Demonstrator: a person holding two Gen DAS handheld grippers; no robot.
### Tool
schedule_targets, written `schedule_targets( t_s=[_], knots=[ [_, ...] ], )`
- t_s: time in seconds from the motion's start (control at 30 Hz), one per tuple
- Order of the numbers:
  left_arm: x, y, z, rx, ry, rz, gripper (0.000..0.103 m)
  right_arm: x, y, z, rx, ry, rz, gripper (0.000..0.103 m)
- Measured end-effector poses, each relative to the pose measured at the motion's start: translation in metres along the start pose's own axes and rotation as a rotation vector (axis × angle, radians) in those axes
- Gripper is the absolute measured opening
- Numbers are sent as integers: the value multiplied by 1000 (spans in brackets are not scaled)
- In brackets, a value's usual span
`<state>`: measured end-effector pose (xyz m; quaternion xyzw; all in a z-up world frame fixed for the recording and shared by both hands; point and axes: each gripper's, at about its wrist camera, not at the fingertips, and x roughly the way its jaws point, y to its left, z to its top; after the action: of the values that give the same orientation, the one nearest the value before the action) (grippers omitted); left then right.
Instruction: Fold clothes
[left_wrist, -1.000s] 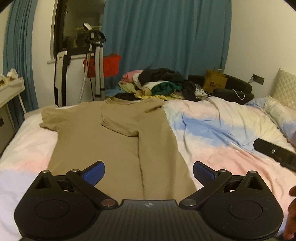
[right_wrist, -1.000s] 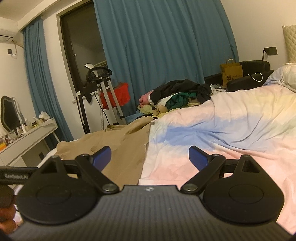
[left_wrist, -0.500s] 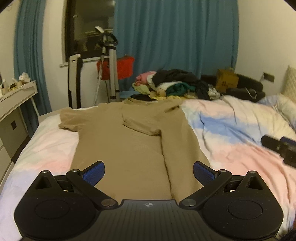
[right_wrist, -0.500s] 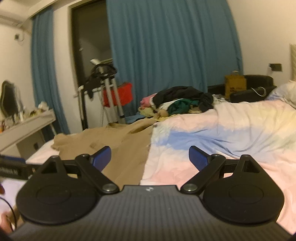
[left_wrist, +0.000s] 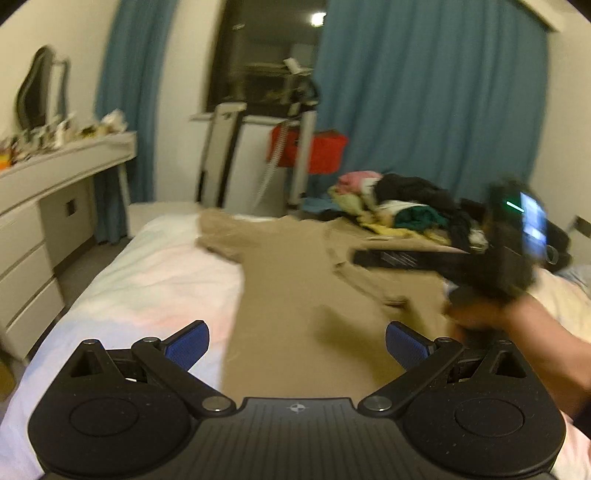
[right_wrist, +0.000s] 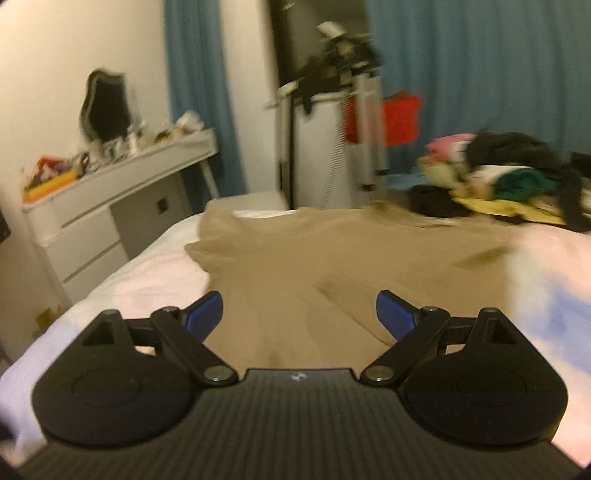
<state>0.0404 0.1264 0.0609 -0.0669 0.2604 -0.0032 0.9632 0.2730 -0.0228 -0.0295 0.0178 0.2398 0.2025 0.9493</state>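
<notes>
A tan T-shirt lies flat on the bed, its right side folded in toward the middle; it also shows in the right wrist view. My left gripper is open and empty, above the shirt's near hem. My right gripper is open and empty, above the shirt's near part. The right gripper's body shows blurred in the left wrist view, held in a hand over the shirt's right side.
A pile of mixed clothes lies at the far end of the bed. A white dresser stands to the left. A steamer stand and blue curtains stand behind.
Both grippers have swung to the left. The right gripper has moved in over the shirt and now shows high in the left wrist view. Both stay open.
</notes>
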Motion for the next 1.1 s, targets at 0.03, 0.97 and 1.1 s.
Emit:
schedule_targets(
  t_s=[0.03,0.97,1.1],
  knots=[
    [5,6,-1,-21,5,15,103,26,13,7,-28,15,19,91],
    [51,47,-3,-257,3,214,102,157,48,99,-75,-207,-146,10],
    [42,31,-6,-209,-12,182,102,115,-20,106,55,-265,-226,9]
  ],
)
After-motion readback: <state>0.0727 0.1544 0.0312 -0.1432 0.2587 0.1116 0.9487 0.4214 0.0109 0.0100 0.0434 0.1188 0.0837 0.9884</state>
